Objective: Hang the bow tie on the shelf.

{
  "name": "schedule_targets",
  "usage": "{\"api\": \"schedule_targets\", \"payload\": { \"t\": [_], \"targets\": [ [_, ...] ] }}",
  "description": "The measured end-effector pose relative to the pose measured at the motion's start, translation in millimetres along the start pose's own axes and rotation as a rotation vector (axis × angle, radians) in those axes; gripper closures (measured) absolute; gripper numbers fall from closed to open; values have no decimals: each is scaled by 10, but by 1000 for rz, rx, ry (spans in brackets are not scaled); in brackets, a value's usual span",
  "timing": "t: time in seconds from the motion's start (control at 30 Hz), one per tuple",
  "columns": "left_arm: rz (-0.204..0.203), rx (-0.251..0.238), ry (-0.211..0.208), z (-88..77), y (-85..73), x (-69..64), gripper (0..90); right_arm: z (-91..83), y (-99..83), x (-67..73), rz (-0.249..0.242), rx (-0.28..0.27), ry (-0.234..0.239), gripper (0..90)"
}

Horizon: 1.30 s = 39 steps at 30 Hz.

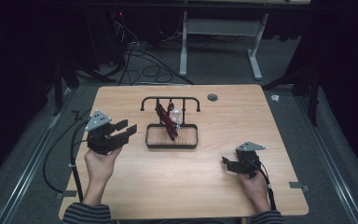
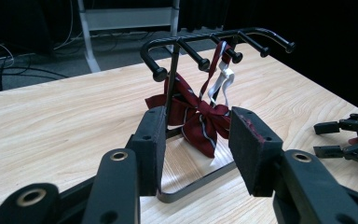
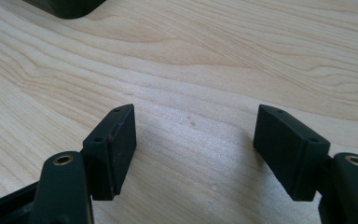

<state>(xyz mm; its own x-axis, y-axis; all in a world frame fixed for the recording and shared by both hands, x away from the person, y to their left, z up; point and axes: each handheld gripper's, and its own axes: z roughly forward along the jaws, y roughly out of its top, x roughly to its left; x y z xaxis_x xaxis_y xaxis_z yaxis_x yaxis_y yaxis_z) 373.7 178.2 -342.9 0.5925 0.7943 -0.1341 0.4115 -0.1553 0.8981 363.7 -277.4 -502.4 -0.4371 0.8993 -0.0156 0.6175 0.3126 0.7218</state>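
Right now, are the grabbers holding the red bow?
No, nothing is held. The left gripper is open, short of the bow tie on the rack. The right gripper is open over bare table.

Overall level: dim room; the bench [image 1: 191, 182] is the one lit surface in the high view, and the surroundings toward 9, 12 and 3 o'clock fall to near black.
Light source: overhead; brightest patch on the wood near the centre, fading toward the corners.
Shadows: soft, short and close under the rack [image 1: 171, 122] and under each tool; in the right gripper view a faint grey shadow lies between the jaws.
Glare: mild sheen on the wood at 6 o'clock in the left gripper view.
Sharpness: high view soft and grainy; gripper views crisp on the pads, softer far off.
Distortion: slight bowing at the edges.
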Motion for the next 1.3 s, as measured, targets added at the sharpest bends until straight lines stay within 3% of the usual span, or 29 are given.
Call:
{"api": "schedule_targets", "payload": {
  "t": [0.43,0.83,1.3],
  "targets": [
    [-9,5,11,-90,-147,11,563,0,0,0,0,0,0,311],
    [-20,11,23,-110,-269,25,563,0,0,0,0,0,0,311],
    [-38,17,10,-71,-391,-8,562,0,0,0,0,0,0,311]
  ]
}}
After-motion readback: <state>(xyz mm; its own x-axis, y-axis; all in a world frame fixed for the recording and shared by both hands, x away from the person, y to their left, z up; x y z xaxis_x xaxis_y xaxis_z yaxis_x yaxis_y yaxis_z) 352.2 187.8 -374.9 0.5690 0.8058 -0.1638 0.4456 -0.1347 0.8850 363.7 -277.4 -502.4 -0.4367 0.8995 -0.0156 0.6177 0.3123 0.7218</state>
